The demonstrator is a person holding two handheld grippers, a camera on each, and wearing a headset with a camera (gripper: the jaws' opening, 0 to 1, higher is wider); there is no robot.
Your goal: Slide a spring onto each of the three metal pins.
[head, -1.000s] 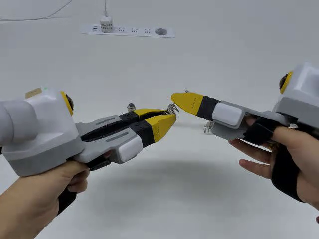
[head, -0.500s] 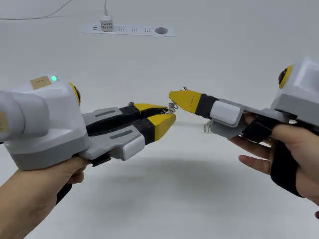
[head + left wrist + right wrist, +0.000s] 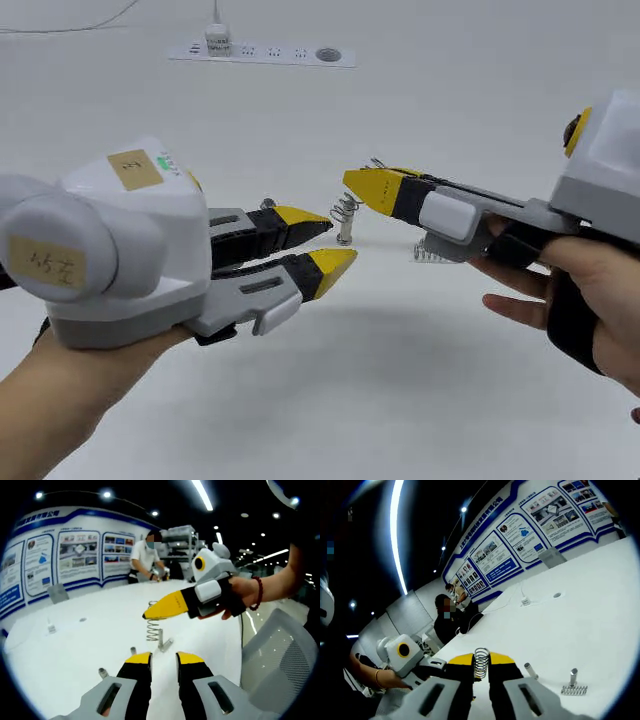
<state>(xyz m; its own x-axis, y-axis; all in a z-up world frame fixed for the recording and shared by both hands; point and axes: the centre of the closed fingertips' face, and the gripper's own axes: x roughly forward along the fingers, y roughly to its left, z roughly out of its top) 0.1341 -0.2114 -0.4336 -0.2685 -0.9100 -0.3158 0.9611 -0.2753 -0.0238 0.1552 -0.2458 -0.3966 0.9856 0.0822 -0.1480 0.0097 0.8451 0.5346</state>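
Observation:
My right gripper (image 3: 350,180) is shut on a small steel spring (image 3: 346,208) at its yellow tips. The spring (image 3: 152,628) hangs upright from them, just above a short metal pin (image 3: 345,238); I cannot tell whether they touch. In the right gripper view the spring (image 3: 481,663) stands between the jaws. My left gripper (image 3: 338,242) is open, its tips just left of the spring with nothing between them. A second pin (image 3: 266,205) stands behind the left jaws. Two bare pins (image 3: 529,669) (image 3: 573,676) stand ahead on the right, with another spring (image 3: 575,690) lying beside the nearer one.
The white table (image 3: 380,380) stretches wide in front of both grippers. A power strip (image 3: 262,54) with a plugged cable lies at its far edge. A person (image 3: 145,560) stands at the far end of the bench, well away from the work.
My left gripper has opened, let go of the spring and dropped slightly lower. The spring stays at the right gripper's tips. The head camera has shifted.

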